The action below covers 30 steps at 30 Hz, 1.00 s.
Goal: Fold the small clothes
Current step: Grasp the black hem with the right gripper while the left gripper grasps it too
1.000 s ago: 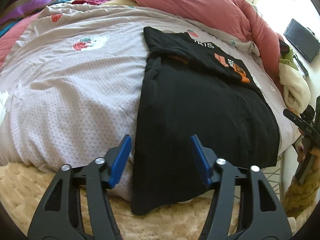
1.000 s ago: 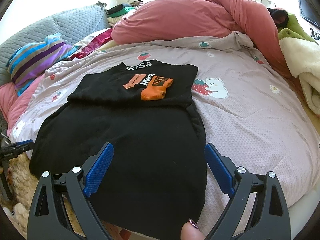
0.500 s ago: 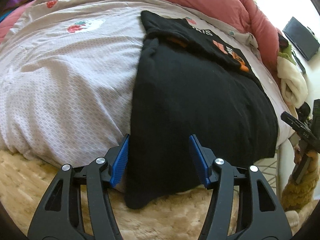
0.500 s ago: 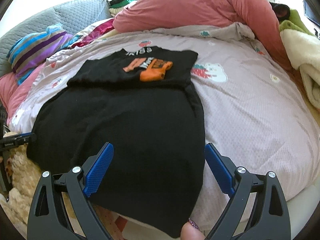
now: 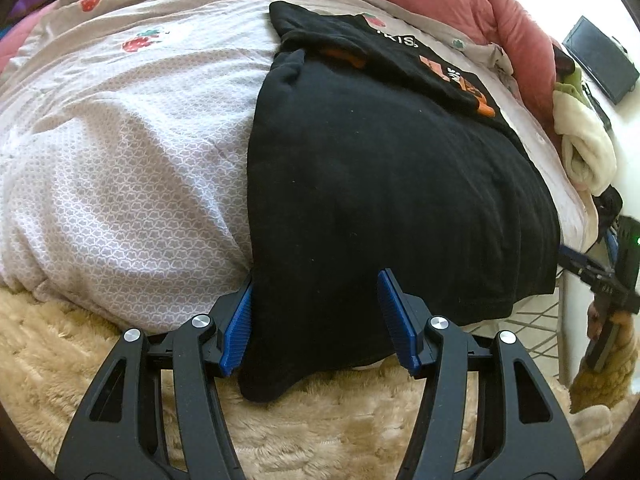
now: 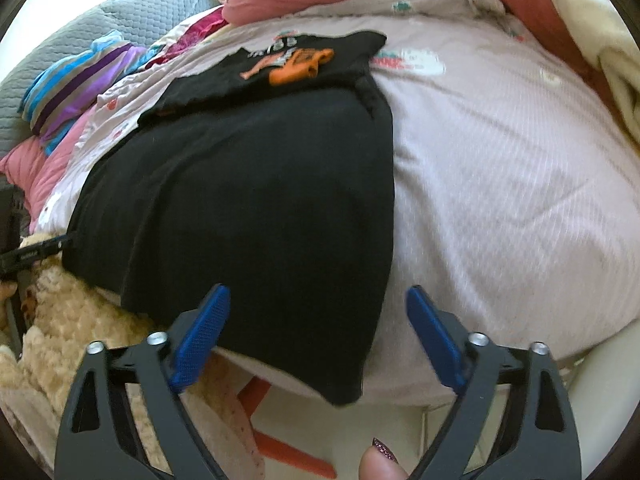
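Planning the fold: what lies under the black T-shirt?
The black T-shirt lies on a pale patterned quilt; its hem overhangs the bed edge. Anything beneath the shirt's middle is hidden.

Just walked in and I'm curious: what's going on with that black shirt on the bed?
A person holds a gripper in each hand to fold a black shirt spread on the bed. Its top is already folded down, print showing. The left gripper and right gripper are both open, each straddling a bottom corner that hangs over the bed's edge. Neither has closed on the cloth yet.
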Each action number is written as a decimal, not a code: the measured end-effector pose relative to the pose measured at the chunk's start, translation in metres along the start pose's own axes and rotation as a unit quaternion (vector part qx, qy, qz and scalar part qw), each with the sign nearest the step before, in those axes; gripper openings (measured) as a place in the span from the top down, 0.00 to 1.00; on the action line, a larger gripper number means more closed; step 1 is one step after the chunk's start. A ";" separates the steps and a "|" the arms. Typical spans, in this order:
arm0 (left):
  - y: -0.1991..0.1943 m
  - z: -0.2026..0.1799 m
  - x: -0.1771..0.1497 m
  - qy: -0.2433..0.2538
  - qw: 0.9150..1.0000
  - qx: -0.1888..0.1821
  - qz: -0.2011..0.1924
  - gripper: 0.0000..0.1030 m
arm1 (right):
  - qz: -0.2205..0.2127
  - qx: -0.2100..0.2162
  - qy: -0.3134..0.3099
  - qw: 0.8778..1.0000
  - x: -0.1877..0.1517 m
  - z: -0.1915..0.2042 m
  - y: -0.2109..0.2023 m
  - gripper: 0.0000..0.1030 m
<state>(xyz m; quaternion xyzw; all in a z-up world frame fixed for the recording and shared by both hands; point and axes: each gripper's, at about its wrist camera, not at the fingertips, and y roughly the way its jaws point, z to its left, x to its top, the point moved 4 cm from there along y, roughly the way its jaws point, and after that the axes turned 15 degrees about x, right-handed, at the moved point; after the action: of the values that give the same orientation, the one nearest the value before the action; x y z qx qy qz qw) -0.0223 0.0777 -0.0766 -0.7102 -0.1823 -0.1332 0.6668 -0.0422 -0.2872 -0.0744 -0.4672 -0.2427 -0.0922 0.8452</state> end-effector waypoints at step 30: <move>-0.001 0.009 -0.005 -0.021 0.999 -0.010 0.041 0.86 | -0.008 0.087 -0.025 0.996 -0.008 -0.003 -0.011 0.94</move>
<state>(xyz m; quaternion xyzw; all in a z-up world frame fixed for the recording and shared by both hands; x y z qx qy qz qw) -0.0278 0.0860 -0.0783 -0.7265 -0.1651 -0.0926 0.6606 -0.0531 -0.2961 -0.0712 -0.3916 -0.2752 -0.0659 0.8755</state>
